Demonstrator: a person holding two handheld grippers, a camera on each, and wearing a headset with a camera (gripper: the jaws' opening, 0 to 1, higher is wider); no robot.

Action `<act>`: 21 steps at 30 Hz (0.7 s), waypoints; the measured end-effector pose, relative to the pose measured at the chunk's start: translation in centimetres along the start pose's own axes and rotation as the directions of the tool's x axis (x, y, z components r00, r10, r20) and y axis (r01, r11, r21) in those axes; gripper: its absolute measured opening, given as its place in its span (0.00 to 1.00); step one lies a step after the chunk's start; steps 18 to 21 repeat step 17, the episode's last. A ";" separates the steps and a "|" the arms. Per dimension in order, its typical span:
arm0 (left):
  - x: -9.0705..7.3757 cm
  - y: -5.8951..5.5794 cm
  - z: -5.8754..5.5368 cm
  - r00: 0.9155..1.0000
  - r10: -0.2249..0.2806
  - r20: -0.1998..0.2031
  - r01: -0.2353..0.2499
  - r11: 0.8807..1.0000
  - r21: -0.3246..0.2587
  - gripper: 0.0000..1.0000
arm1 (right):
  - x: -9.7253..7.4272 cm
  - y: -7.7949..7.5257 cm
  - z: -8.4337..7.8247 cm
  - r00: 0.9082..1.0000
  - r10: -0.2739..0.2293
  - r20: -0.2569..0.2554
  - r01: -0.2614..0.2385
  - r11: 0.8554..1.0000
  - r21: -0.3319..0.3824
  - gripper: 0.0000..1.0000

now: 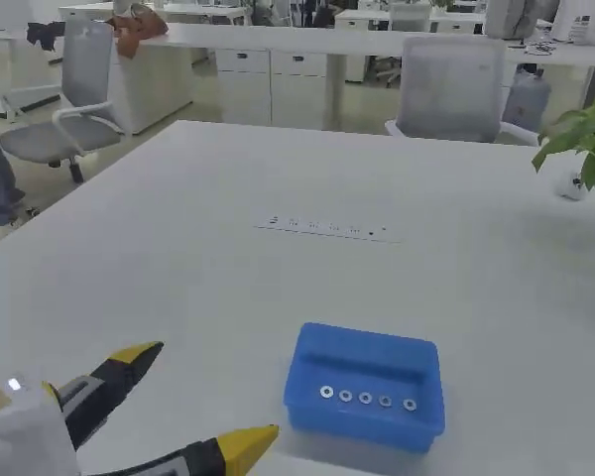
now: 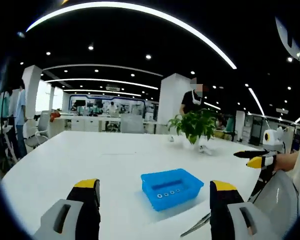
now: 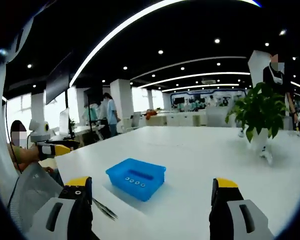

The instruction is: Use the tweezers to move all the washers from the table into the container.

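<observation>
Down at the near edge, left gripper (image 2: 154, 186) and right gripper (image 3: 151, 182) both gape wide, holding nothing. The tweezers (image 2: 196, 227) lie loose on the table (image 1: 278, 278). Just beyond, five washers (image 1: 365, 398) sit lined up inside the blue container (image 1: 362, 424), so I'd guess the job's basically done.

Far right: plant (image 1: 587, 139) seen. Far side: grey chair (image 1: 454, 89) placed near plant; second chair (image 1: 69, 119) set well apart, left. Centre: socket strip (image 1: 322, 228) laid flat. Brown bundle (image 1: 139, 30) left on rear desk (image 1: 278, 42). White pillar (image 2: 170, 100) seen beyond.
</observation>
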State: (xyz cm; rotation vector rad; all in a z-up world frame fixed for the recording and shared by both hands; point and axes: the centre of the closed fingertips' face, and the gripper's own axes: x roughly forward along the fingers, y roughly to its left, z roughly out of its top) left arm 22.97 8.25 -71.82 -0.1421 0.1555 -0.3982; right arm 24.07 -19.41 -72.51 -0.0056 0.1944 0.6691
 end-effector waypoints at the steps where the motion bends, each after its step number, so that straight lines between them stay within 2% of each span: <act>1: -0.1 0.3 0.4 0.999 0.004 0.033 -0.003 0.999 -0.032 0.96 | 0.0 0.1 0.3 1.000 -0.004 0.013 0.004 1.000 -0.025 0.99; 3: -0.3 0.7 1.3 0.996 0.025 0.085 -0.019 0.997 -0.072 0.99 | 0.2 0.5 1.4 0.998 0.004 0.066 0.001 0.997 -0.073 0.99; 4: -0.3 0.7 1.6 0.994 0.022 0.107 -0.014 0.997 -0.074 0.99 | 0.3 1.0 1.8 0.996 0.016 0.084 -0.007 0.995 -0.104 0.99; 6: -0.4 0.5 2.0 0.992 0.010 0.128 0.000 0.997 -0.075 0.99 | 0.3 1.1 1.9 0.993 0.031 0.112 -0.015 0.990 -0.137 0.99; 9: -0.3 0.4 2.0 0.991 0.001 0.134 0.009 0.997 -0.076 0.99 | 0.4 1.3 1.7 0.994 0.034 0.103 -0.019 0.989 -0.149 0.99; 12: -0.3 0.6 1.9 0.991 0.007 0.134 0.003 0.997 -0.074 0.99 | 0.4 0.3 1.2 0.996 0.016 0.086 -0.007 0.994 -0.112 0.99; 16: -0.4 0.7 2.0 0.990 0.010 0.140 0.000 0.997 -0.072 0.99 | -0.1 -0.8 1.3 0.992 -0.014 0.122 0.025 0.995 -0.093 0.99; 21: -0.4 0.7 2.1 0.990 0.013 0.143 -0.003 0.998 -0.069 0.99 | -0.1 -0.9 1.4 0.992 -0.019 0.127 0.031 0.995 -0.092 0.99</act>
